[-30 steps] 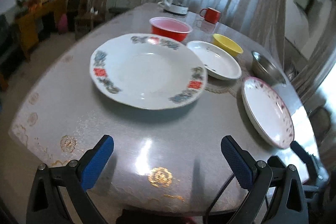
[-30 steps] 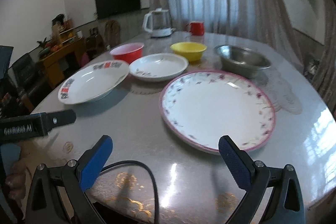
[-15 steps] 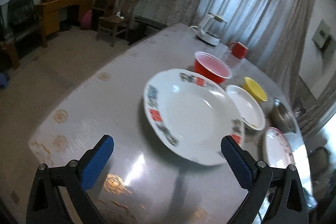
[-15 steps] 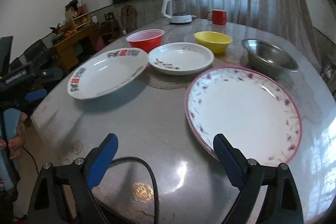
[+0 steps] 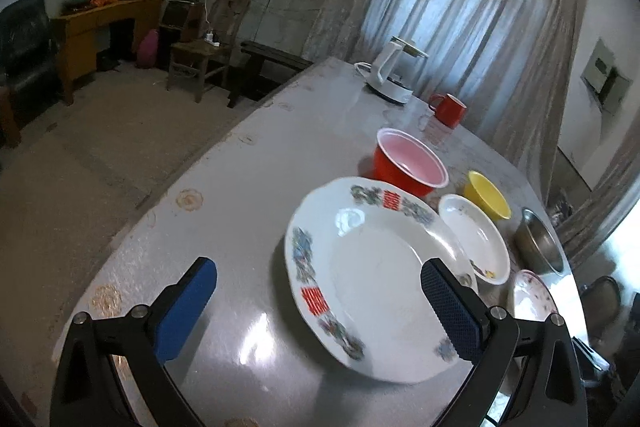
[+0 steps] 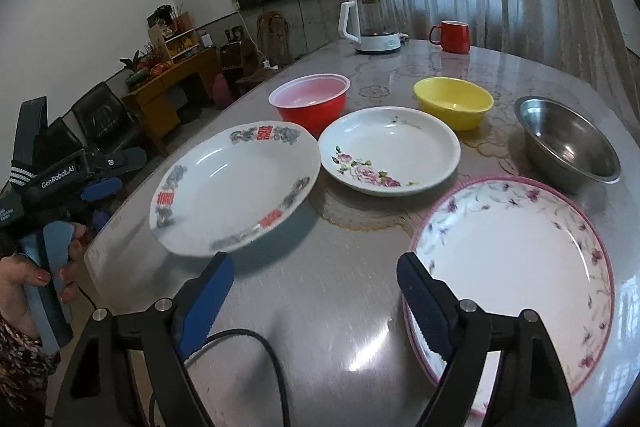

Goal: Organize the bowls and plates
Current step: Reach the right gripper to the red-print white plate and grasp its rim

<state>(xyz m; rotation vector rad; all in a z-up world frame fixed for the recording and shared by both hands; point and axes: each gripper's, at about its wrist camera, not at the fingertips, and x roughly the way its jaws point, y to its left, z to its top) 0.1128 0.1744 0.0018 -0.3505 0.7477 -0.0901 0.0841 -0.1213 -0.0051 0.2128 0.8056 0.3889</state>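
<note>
A large white plate with red and blue rim motifs (image 5: 372, 275) (image 6: 232, 187) lies on the grey table. Beside it are a small white rose plate (image 6: 390, 151) (image 5: 474, 237), a pink-rimmed floral plate (image 6: 516, 263) (image 5: 534, 297), a red bowl (image 6: 310, 101) (image 5: 408, 167), a yellow bowl (image 6: 454, 101) (image 5: 488, 195) and a steel bowl (image 6: 568, 143) (image 5: 538, 247). My left gripper (image 5: 320, 309) is open and empty at the large plate's near-left edge. My right gripper (image 6: 314, 301) is open and empty, its right finger over the floral plate's near rim.
A white kettle (image 6: 372, 23) (image 5: 390, 75) and a red mug (image 6: 452, 37) (image 5: 450, 111) stand at the table's far end. The left gripper's handle and the hand holding it (image 6: 44, 211) are off the table's left edge. A cable (image 6: 256, 359) runs under my right gripper.
The left gripper has swung left and closer to the large plate, which now sits at its right finger. The right gripper has moved forward and left, toward the floral plate's near rim.
</note>
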